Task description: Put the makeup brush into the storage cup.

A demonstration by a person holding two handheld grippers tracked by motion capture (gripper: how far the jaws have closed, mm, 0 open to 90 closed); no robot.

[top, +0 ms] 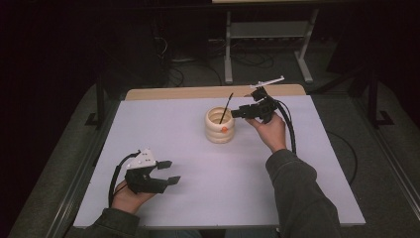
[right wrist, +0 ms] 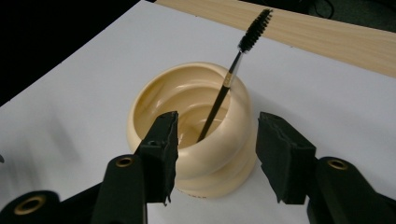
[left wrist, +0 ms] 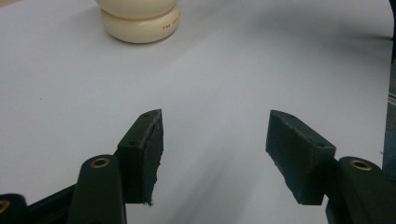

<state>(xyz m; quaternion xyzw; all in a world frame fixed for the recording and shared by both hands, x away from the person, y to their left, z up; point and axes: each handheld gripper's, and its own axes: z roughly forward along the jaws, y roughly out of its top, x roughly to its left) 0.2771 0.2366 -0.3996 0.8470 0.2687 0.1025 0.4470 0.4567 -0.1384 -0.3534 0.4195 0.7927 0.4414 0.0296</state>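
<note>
A cream ribbed cup (top: 220, 126) stands at the middle back of the white table, with an orange mark on its near side. A thin black brush (top: 226, 106) leans inside it, bristle end up. My right gripper (top: 236, 113) hovers just right of the cup's rim, open, with nothing between its jaws. In the right gripper view the cup (right wrist: 196, 140) and the brush (right wrist: 233, 74) sit just beyond the open right gripper (right wrist: 215, 140). My left gripper (top: 168, 171) rests low at the front left, open and empty. In the left gripper view the cup (left wrist: 140, 23) is far ahead of the left gripper (left wrist: 215, 140).
The white table sheet (top: 198, 198) spreads wide between the two hands. A wooden edge (top: 188, 92) runs along the back of the table. Beyond it, in the dark, stand a grey metal frame (top: 267, 34) and floor cables (top: 173, 74).
</note>
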